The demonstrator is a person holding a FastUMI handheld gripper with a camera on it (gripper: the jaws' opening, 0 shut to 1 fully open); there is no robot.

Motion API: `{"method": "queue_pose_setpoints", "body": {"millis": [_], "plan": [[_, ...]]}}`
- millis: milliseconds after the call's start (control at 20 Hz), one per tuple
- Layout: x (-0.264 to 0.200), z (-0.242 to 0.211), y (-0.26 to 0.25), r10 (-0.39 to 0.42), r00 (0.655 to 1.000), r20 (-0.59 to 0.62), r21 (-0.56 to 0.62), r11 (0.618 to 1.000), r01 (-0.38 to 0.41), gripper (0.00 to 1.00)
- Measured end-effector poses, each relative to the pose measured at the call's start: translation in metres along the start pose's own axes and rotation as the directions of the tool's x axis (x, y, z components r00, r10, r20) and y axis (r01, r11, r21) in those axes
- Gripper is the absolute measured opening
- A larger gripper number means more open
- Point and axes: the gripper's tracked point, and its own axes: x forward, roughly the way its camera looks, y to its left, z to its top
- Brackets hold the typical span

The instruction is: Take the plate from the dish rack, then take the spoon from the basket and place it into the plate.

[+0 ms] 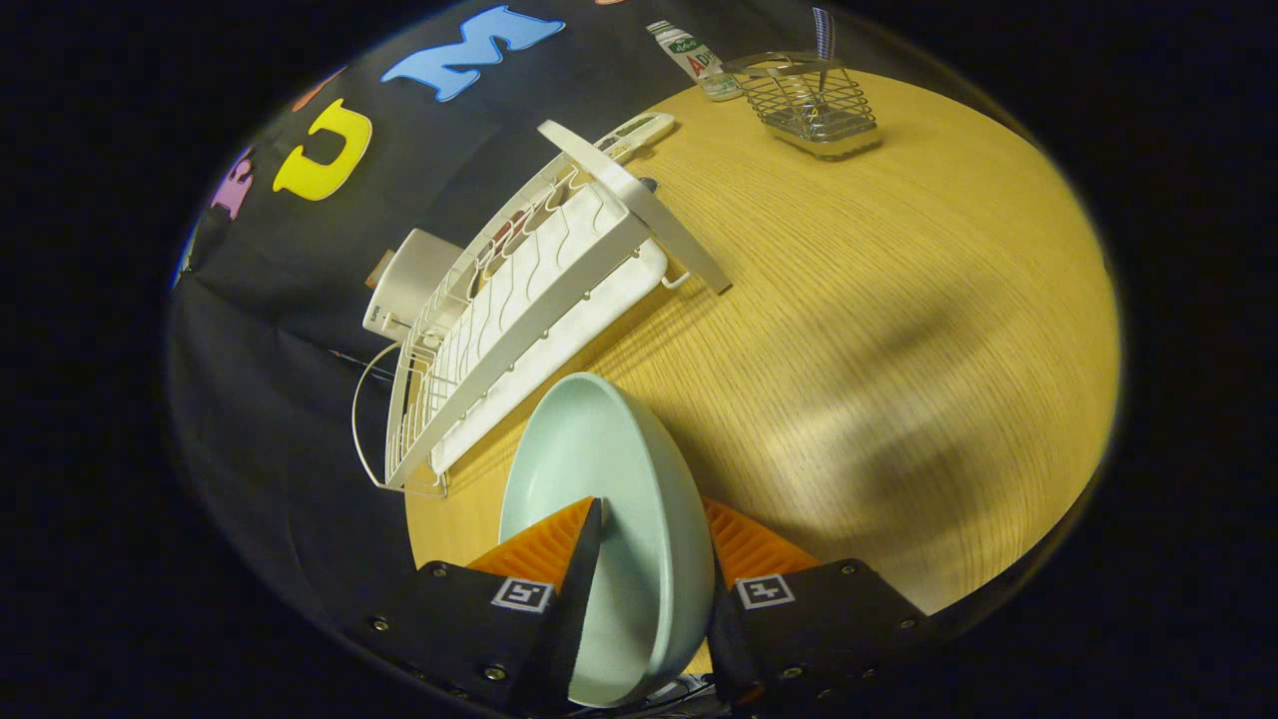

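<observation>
Pinching the rim of the pale green plate (599, 499), gripper (647, 534) closed down to the plate's thickness, one finger inside the bowl of it, the other against the outer wall. Plate held on edge, tilted, lifted just clear of the wooden table (849, 330), close beside the near end of the white dish rack (519, 310) and apparently no longer slotted in it.

Handling, judged from the look: stiff, smooth, glazed or melamine, so likely slippery under the pads; moderate weight hanging well out from the grip, so prone to pivot or slide if swung fast. Chip risk if the lower edge knocks the table or the rack's frame. Best hold probably as now, deep over the rim with the wall squarely between the fingers, not out at the tips. Exact depth of the bite hard to read, being hidden behind the finger bodies.

Beyond the rack, well apart across the table, the wire basket (814, 105) with a striped handle (823, 40) standing up in it, presumably the spoon, too small to confirm. A small bottle (694, 58) just beside the basket. A white box-like object (409, 280) behind the rack, against the booth wall.
</observation>
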Motion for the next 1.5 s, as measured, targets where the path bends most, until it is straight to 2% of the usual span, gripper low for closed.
{"method": "queue_pose_setpoints", "body": {"millis": [100, 150, 200, 350, 400, 550, 800, 1050, 1250, 1500], "plan": [[-0.003, 0.001, 0.0, -0.002, 1.0, 0.011, -0.004, 1.0, 0.002, 0.53], [-0.005, 0.002, -0.005, -0.026, 0.999, 0.019, -0.021, 0.999, 0.027, 0.52], [-0.005, 0.005, -0.009, -0.053, 0.998, 0.03, -0.036, 0.998, 0.054, 0.57], [-0.012, 0.008, -0.017, -0.085, 0.995, 0.05, -0.071, 0.994, 0.088, 0.57], [-0.016, 0.014, -0.019, -0.092, 0.993, 0.076, -0.081, 0.992, 0.098, 0.62], [-0.036, 0.041, -0.023, -0.12, 0.977, 0.179, -0.117, 0.983, 0.142, 0.61], [-0.081, 0.117, -0.034, -0.178, 0.902, 0.393, -0.116, 0.964, 0.241, 0.61], [-0.112, 0.2, -0.048, -0.242, 0.803, 0.544, -0.055, 0.945, 0.322, 0.61], [-0.119, 0.252, -0.064, -0.299, 0.742, 0.6, 0.017, 0.932, 0.362, 0.61], [-0.115, 0.294, -0.085, -0.365, 0.7, 0.614, 0.128, 0.921, 0.369, 0.61]]}}
